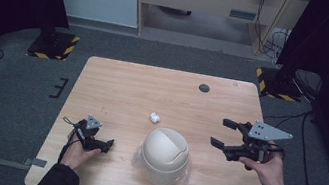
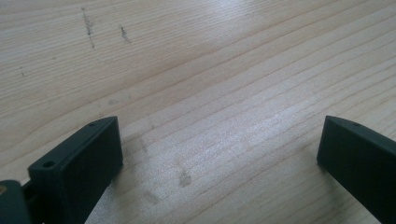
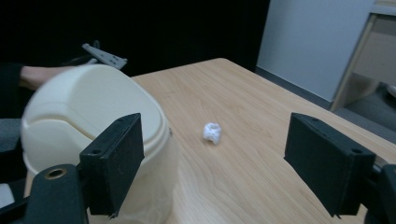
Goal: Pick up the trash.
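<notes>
Here we are at a light wooden table (image 1: 118,85), and near the person's edge of it stands a cream tabletop bin with a domed swing lid (image 1: 164,154). Just beyond the bin, apart from it, lies a small crumpled white wad (image 1: 154,117) — paper or tissue by the look of it, though it is too small to be sure.

That wad should be featherlight and soft; it will squash rather than resist, so a gentle pinch across its middle ought to do. The bin looks like smooth, stiff plastic, light enough to slide if nudged, and its lid probably tips under a push.

Now the grippers. The right gripper (image 1: 224,133) hovers above the table to the right of the bin, jaws spread wide, holding nothing; its own view looks straight past the bin at the wad. The left gripper (image 1: 102,144) sits low over bare wood to the left of the bin, jaws wide apart too, nothing between them.
</notes>
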Tool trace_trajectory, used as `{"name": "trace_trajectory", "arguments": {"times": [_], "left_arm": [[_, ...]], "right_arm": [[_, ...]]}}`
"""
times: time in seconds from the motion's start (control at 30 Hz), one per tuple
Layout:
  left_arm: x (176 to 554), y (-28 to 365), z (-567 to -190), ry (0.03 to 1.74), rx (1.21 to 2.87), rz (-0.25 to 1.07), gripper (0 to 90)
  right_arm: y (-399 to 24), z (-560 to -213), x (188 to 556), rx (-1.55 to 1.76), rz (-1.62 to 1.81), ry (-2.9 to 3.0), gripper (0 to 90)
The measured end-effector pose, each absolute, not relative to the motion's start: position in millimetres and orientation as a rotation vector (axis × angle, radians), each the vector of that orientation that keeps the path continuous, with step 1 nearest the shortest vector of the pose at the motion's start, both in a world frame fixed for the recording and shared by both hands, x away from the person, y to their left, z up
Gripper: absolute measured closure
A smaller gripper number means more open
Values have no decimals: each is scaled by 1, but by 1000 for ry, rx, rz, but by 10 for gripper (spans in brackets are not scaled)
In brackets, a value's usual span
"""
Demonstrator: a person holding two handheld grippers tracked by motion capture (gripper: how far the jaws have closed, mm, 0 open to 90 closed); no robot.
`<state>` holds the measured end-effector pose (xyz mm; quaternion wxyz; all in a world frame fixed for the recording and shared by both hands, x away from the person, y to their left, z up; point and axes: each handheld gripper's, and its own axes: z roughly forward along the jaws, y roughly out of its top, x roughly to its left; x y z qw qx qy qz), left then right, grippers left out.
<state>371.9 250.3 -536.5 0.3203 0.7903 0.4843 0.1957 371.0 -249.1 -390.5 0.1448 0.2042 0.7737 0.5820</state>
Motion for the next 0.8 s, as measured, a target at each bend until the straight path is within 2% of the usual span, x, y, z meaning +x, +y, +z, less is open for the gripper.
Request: {"name": "trace_trajectory", "arguments": {"times": [0.37,0.8], "left_arm": [[372,250,-536,1273,2077,515,0],[372,250,-536,1273,2077,515,0]], "right_arm": [[-218,-378,362,471,1795,2304,206],[-196,-393,359,398,1801,2447,230]]}}
